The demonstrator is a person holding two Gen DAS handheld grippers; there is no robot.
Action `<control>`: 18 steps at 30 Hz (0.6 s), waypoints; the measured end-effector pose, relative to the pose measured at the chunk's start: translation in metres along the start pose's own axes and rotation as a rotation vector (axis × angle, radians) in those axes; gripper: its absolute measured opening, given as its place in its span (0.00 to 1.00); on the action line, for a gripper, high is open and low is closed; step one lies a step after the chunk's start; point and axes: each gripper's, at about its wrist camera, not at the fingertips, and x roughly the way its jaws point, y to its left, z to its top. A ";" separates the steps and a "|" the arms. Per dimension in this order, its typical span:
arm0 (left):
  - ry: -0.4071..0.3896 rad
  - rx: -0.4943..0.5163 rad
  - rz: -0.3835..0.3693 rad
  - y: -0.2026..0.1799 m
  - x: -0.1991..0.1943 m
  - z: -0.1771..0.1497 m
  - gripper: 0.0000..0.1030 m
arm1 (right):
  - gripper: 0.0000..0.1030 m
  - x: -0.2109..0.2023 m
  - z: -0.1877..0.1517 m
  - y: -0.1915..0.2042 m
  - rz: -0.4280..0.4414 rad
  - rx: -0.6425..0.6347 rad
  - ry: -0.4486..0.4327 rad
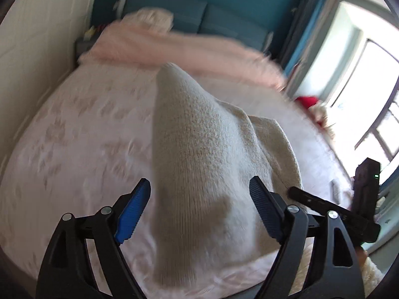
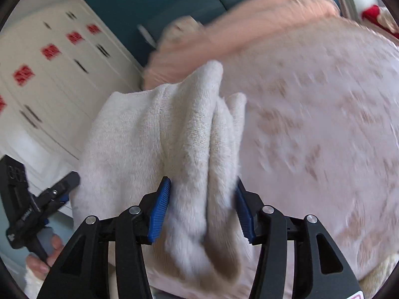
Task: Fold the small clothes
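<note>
Cloth is the whole matter: the cream fuzzy knit garment (image 2: 159, 134) lies bunched on the pale pink bed cover with a faint leaf print (image 2: 311, 129), and the right gripper (image 2: 203, 206) is clamped on a thick gathered fold of it, blue pads pressing the pile from both sides. Seen from the left wrist, the left gripper (image 1: 199, 214) has its jaws standing well apart, with the same cream garment (image 1: 199, 149) running between them but neither pad touching it (so it holds nothing). The cloth's long axis stretches away from both grippers, up the bed toward the pink fluffy blanket (image 1: 174, 47) heaped near the teal headboard (image 1: 199, 12). Both hands sit at the near end of the garment, side by side; the right one alone has hold, so I judge any coming fold will be carried from that side.
</note>
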 end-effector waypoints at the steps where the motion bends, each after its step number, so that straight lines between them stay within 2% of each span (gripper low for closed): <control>1: 0.079 -0.054 0.025 0.022 0.023 -0.024 0.65 | 0.34 0.008 -0.017 -0.015 -0.003 0.033 0.038; 2: 0.129 -0.110 0.033 0.043 0.035 -0.044 0.64 | 0.34 0.010 -0.028 -0.025 -0.007 0.047 0.054; 3: 0.141 -0.159 0.023 0.057 0.037 -0.060 0.64 | 0.35 0.008 -0.033 -0.031 -0.020 0.038 0.052; 5: 0.124 -0.215 -0.005 0.072 0.032 -0.073 0.70 | 0.42 0.004 -0.027 -0.031 -0.043 0.004 0.039; 6: 0.105 -0.241 -0.020 0.077 0.029 -0.073 0.74 | 0.54 0.002 -0.019 -0.030 -0.042 0.003 0.025; 7: 0.089 -0.262 -0.032 0.080 0.028 -0.069 0.83 | 0.66 0.001 -0.008 -0.028 -0.035 0.010 0.010; 8: 0.075 -0.274 -0.038 0.081 0.030 -0.063 0.88 | 0.70 0.006 0.001 -0.025 -0.012 0.017 0.008; 10: 0.068 -0.288 -0.044 0.079 0.040 -0.051 0.92 | 0.81 0.029 0.018 -0.019 0.039 0.025 0.053; 12: 0.102 -0.305 -0.047 0.077 0.061 -0.044 0.93 | 0.81 0.059 0.026 -0.019 0.025 0.045 0.109; 15: 0.201 -0.355 -0.052 0.080 0.100 -0.053 0.93 | 0.82 0.105 0.026 -0.022 0.016 0.109 0.216; 16: 0.229 -0.378 -0.056 0.082 0.109 -0.057 0.92 | 0.77 0.116 0.025 -0.023 0.035 0.132 0.240; 17: 0.241 -0.397 -0.073 0.083 0.114 -0.062 0.80 | 0.68 0.123 0.026 -0.020 0.065 0.136 0.251; 18: 0.239 -0.407 -0.107 0.082 0.116 -0.064 0.69 | 0.46 0.123 0.032 -0.014 0.064 0.116 0.250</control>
